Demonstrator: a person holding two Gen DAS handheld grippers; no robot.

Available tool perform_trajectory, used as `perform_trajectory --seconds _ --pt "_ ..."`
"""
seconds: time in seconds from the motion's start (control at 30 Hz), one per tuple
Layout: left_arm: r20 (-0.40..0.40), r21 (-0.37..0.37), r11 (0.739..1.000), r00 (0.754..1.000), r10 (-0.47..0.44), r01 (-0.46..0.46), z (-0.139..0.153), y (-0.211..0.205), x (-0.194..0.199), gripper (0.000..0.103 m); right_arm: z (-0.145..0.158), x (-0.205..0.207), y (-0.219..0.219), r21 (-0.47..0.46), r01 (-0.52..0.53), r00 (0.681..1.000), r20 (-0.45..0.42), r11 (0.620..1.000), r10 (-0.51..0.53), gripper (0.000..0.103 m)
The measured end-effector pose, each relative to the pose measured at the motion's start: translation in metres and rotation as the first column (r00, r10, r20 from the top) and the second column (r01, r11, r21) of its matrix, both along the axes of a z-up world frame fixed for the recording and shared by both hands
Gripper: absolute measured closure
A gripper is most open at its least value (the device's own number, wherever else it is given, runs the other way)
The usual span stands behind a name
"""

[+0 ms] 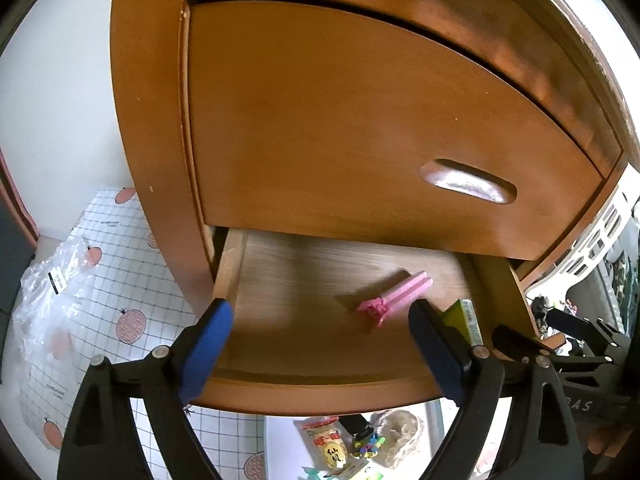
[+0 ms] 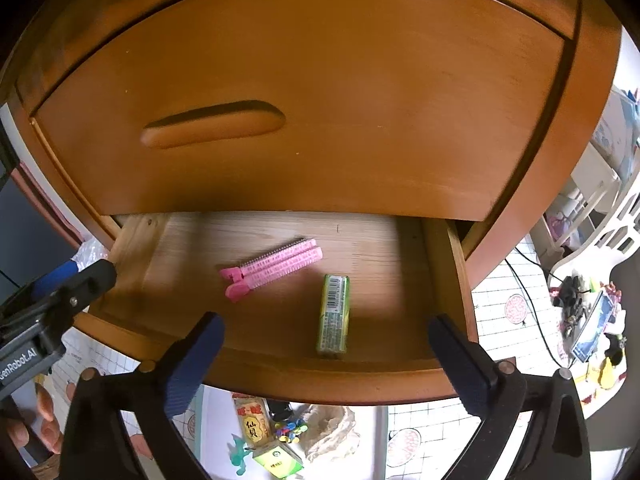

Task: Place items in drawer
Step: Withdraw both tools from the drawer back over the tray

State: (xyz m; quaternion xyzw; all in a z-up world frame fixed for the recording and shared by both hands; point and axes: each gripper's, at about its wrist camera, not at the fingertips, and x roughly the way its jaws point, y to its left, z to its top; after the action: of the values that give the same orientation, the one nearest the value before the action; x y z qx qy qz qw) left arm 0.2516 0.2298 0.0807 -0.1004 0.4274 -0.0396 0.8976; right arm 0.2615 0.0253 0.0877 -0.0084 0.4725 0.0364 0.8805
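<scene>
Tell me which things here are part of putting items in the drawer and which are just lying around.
Part of the job:
- open drawer
- pink clip, already inside
- green box, already inside
- snack packet, toy, second green box on the floor below, probably still to go in

Just lying about:
- upper drawer, shut
- plastic bag
- white basket

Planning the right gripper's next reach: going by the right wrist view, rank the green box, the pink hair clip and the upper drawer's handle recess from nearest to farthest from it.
From the right gripper:
1. Green box: in the open drawer, right of centre, between the fingers' line.
2. Pink hair clip: further back in the drawer, to the left.
3. Handle recess: on the shut upper drawer front, above and left.
</scene>
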Motion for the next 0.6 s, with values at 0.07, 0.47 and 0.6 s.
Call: perform_trajectory --seconds 0.07,0.47,0.6 --pt "0.014 0.006 1.0 1.0 0.006 -0.006 0.003 0.002 -0.002 0.005 0.0 -0.001 -0.002 0.008 0.005 1.0 0.0 1.0 -0.005 0.0" --pt "0.069 0.016 1.0 0.998 0.012 -0.014 0.014 -0.004 -0.011 0.0 0.008 -0.009 -0.006 0.018 0.014 1.0 0.025 1.0 -0.014 0.0" --pt "0.083 0.0 1.0 0.997 0.01 -0.01 0.022 -0.004 -0.02 0.0 0.013 -0.014 -0.006 0.008 0.008 0.999 0.031 1.0 -0.008 0.0"
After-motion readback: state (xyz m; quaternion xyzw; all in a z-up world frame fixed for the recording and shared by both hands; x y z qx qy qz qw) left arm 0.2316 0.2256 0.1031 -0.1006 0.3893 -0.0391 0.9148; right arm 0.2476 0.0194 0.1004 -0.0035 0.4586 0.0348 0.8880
